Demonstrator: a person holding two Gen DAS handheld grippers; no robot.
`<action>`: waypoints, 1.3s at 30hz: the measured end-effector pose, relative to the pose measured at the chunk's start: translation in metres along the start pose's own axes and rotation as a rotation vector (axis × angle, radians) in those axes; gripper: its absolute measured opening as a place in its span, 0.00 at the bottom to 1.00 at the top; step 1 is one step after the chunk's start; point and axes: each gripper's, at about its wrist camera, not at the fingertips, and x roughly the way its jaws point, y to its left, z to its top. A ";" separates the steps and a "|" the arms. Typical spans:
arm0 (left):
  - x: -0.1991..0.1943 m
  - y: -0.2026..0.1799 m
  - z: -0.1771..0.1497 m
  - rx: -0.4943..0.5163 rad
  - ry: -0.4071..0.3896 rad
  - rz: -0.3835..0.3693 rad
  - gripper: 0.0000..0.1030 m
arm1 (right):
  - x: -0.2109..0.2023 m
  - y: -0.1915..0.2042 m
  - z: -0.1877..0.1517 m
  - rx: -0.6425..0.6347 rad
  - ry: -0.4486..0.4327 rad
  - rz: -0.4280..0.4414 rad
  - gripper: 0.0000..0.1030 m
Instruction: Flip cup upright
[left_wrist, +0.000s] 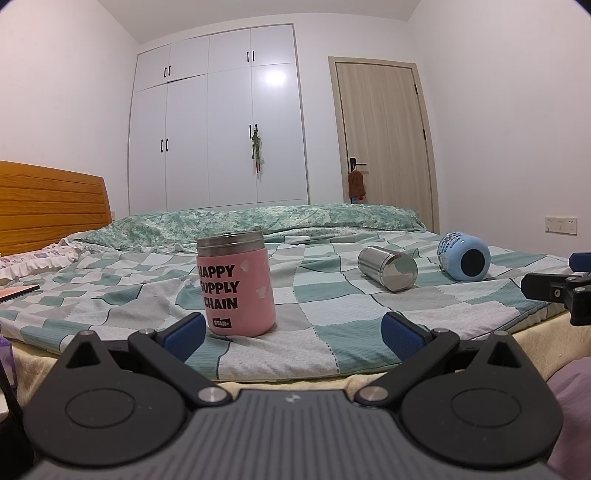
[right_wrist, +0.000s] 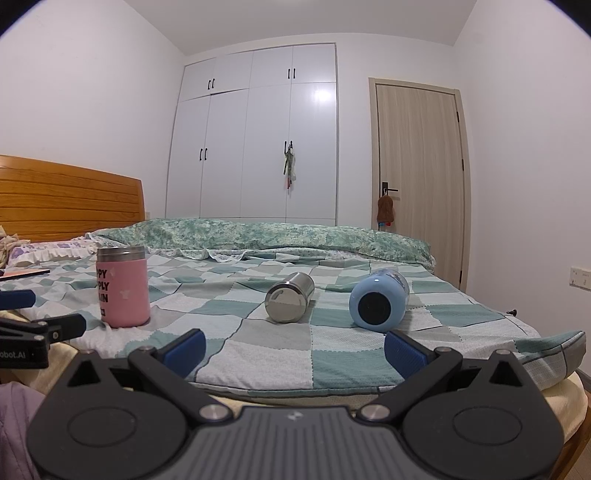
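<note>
A pink cup (left_wrist: 236, 286) with black lettering and a steel rim stands upright on the checked bedspread (left_wrist: 332, 350); it also shows in the right wrist view (right_wrist: 123, 288). A steel cup (left_wrist: 388, 268) (right_wrist: 290, 302) lies on its side, base toward me. A light blue cup (left_wrist: 464, 256) (right_wrist: 378, 303) lies on its side to its right. My left gripper (left_wrist: 293, 334) is open and empty, just in front of the pink cup. My right gripper (right_wrist: 293, 349) is open and empty, short of the steel and blue cups.
The checked bedspread (right_wrist: 277, 343) ends at the near bed edge under both grippers. A rolled green quilt (right_wrist: 258, 232) lies along the far side. A wooden headboard (left_wrist: 51, 206) stands at the left, a white wardrobe (left_wrist: 218, 122) and a door (left_wrist: 384, 133) behind.
</note>
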 end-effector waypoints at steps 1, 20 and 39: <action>0.000 0.000 0.000 -0.001 0.000 0.000 1.00 | 0.000 0.000 0.000 0.000 0.000 0.000 1.00; -0.003 -0.002 0.001 -0.003 -0.005 -0.008 1.00 | 0.000 0.001 0.000 0.000 -0.001 0.000 1.00; -0.005 -0.001 0.001 0.000 -0.006 -0.007 1.00 | 0.000 0.001 0.000 -0.001 0.000 0.000 1.00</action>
